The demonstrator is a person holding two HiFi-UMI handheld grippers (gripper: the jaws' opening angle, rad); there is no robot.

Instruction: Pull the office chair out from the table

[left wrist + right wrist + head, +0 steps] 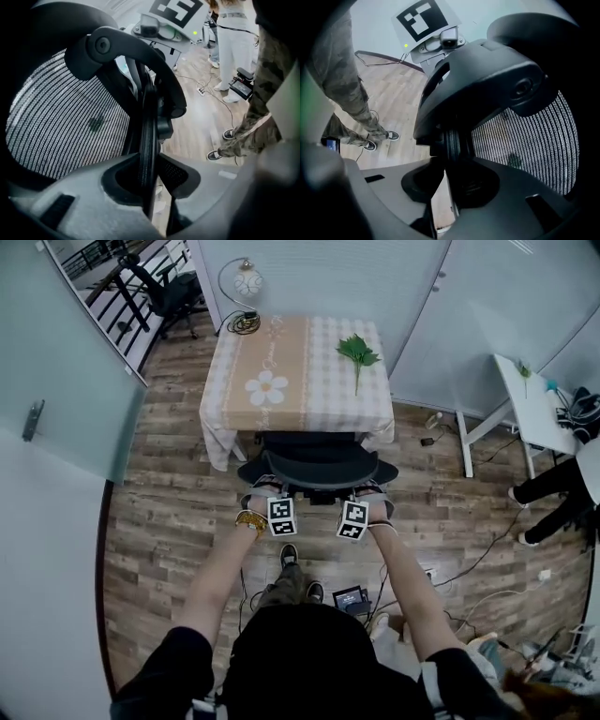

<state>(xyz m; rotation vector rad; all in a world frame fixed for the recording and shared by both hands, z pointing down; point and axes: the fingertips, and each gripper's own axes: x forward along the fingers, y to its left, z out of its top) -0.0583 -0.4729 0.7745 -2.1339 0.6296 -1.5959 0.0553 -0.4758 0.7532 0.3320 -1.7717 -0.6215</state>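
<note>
The left tongs point(149, 185) are clenched on the black ribbed rim point(149, 136) at one side of the office chair point(317, 460) back. The right tongs point(449, 183) are clamped the same way on the rim at the other side. The grey mesh point(61, 126) of the back stretches between the two.

The office chair stands directly ahead of both tongs, its seat tucked under the near edge of the worktop point(309, 390). Only the top of its back and its arms show outside the edge.

The worktop lies just beyond the tongs. It is covered by a pale checked cloth that hangs over its sides and has a tan band and a white daisy on it. A green leafy sprig point(357, 352) lies on the cloth, ahead and to the right of the right tongs. A small round lamp point(246, 296) on a coiled base stands at the far corner ahead of the left tongs.

Under the tongs the floor point(169, 521) is grey-brown wood plank. Frosted glass panels wall the room ahead and to the left. Far beyond the left tongs, past the glass, stands a second black chair point(169, 292). Well off to the right of the right tongs are a white side desk point(525, 399), a person's legs point(553, 488) and loose cables point(478, 563) on the floor.
</note>
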